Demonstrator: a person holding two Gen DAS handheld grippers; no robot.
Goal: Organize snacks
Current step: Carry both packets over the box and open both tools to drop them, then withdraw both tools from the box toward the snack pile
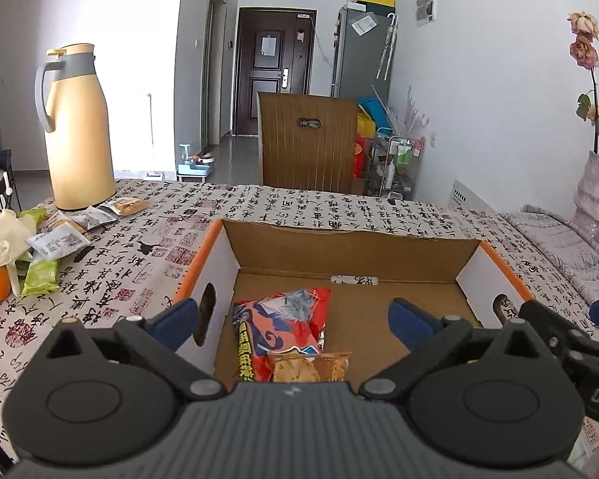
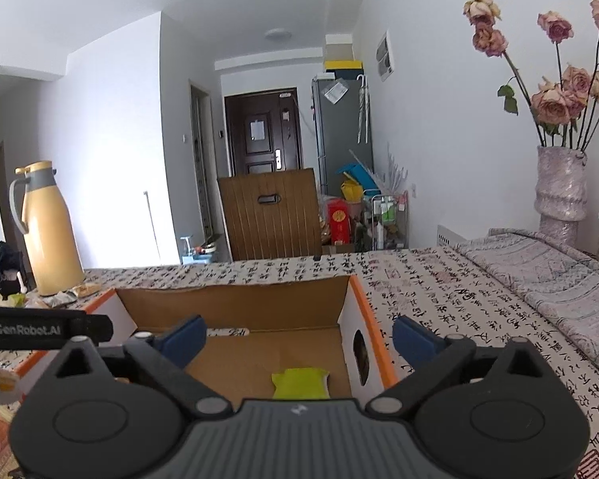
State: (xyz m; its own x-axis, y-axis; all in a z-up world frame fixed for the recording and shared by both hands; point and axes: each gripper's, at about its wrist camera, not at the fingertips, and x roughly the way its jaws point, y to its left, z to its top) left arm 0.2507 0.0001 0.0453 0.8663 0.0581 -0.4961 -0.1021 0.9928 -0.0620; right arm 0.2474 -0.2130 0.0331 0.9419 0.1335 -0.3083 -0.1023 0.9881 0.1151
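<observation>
Now both tongs, left tongs (image 1: 293, 315) and right tongs (image 2: 299, 335), hover apart, empty, over the box (image 1: 351, 247); next, fetch snack packets (image 1: 56, 241) at 10 o'clock.

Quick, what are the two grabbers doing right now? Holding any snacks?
Left hand-held gripper: open, holding nothing, above the cardboard box.
Right hand-held gripper: open, holding nothing, above the same box.

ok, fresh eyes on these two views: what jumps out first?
The open cardboard box at table centre, holding a red snack bag and a lime-green packet. Then the tall yellow thermos at far left with loose snack packets near its base. Both grippers, left and right, hang open over the box.
</observation>
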